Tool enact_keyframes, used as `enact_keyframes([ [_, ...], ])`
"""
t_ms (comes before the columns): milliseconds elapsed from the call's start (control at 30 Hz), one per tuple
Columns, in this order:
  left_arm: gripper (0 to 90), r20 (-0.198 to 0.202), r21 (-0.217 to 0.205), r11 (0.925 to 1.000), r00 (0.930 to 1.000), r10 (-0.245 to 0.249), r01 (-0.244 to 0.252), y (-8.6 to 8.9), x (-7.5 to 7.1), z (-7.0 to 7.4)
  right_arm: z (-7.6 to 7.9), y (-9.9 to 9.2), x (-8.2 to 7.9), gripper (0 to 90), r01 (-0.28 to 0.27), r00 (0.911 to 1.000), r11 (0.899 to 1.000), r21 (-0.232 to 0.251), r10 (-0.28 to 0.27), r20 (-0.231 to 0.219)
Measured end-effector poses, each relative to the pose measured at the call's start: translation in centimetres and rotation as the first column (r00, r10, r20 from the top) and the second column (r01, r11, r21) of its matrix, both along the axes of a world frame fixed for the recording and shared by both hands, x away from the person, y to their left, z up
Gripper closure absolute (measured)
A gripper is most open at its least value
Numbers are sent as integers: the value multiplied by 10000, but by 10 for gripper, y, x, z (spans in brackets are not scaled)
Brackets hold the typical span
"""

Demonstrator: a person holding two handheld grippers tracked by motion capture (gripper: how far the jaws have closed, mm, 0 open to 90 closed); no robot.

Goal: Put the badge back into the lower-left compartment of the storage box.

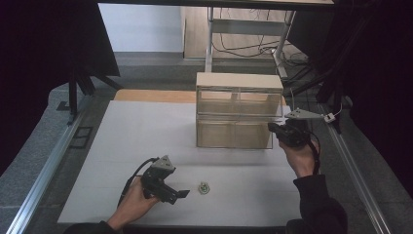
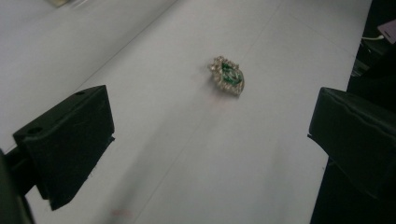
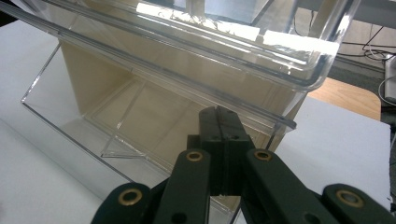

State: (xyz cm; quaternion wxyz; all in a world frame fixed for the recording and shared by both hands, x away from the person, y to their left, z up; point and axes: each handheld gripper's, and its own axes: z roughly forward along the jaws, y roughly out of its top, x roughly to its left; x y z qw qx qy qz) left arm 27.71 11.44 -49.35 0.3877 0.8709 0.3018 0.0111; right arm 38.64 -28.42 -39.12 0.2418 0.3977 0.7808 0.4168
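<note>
Green-and-crystal brooch point(image 2: 227, 75) is lying flat on the white table point(image 1: 126, 146), just ahead of the left gripper point(image 1: 182, 193), jaws standing wide apart. Right gripper point(image 3: 219, 122), jaws pressed together, empty, is sitting at the clear drawer cabinet's point(image 1: 238, 109) lower drawer point(image 3: 140, 116). Risk: thin brooch skidding from under closing jaws.

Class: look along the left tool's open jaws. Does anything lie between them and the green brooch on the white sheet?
Nothing visible does. The left tool faces the brooch across bare white sheet, jaws open.

brooch point(image 1: 204, 187) on table point(image 1: 126, 146), cabinet point(image 1: 238, 109) behind
</note>
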Motion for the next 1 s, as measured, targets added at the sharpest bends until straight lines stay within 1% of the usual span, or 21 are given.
enact_keyframes([
  [167,0,-114,161,9994,9995,-295,296,-17,11,-8,0,0,0,898,8,10000,10000,-9,-8,-5],
  [233,0,-169,191,9981,9982,-581,584,-24,15,-12,0,0,0,898,7,10000,10000,-4,-7,-9],
  [300,0,-202,292,9966,9968,-767,773,-30,19,-16,0,0,0,898,6,10000,10000,1,-6,-6],
  [367,0,-214,358,9964,9969,-762,770,-36,23,-20,0,0,0,898,-3,10000,10000,4,3,-4],
  [433,0,-341,260,9962,9960,-825,834,-41,27,-24,0,0,0,898,-13,10000,10000,1,13,-2],
  [500,0,-421,268,9959,9955,-853,865,-47,31,-27,0,1,0,898,-19,10000,10000,-4,19,0],
  [600,0,-406,447,9938,9942,-996,1014,-55,34,-31,0,1,0,898,-35,10000,10000,12,35,-8],
  [633,1,-381,549,9930,9940,-1024,1044,-57,34,-32,0,1,0,898,-33,10000,10000,13,33,-16],
  [667,5,-292,768,9904,9932,-1127,1146,-60,35,-33,0,1,0,898,-33,10000,10000,12,33,-20],
  [700,15,-278,795,9903,9933,-1119,1138,-62,34,-35,0,1,0,897,-37,10000,10000,12,37,-20],
  [733,25,-244,897,9888,9927,-1179,1196,-65,34,-36,0,1,0,897,-37,10000,10000,12,37,-22],
  [767,39,-200,1073,9855,9913,-1301,1315,-66,34,-36,-1,1,0,898,-40,10000,10000,17,40,-24],
  [800,60,-174,1098,9847,9909,-1338,1349,-68,33,-37,-1,1,0,898,-44,10000,10000,13,44,-30],
  [833,98,-106,1228,9817,9893,-1456,1458,-69,32,-37,-1,1,0,898,-46,10000,10000,13,46,-37],
  [867,122,78,1447,9795,9897,-1431,1405,-71,31,-37,-1,1,0,898,-45,10000,10000,16,45,-37],
  [900,155,247,1680,9762,9894,-1433,1372,-72,29,-36,-1,1,0,898,-46,10000,10000,13,47,-40],
  [1000,302,549,2062,9694,9875,-1477,1335,-74,25,-34,-1,1,0,898,-51,10000,10000,45,51,-31],
])
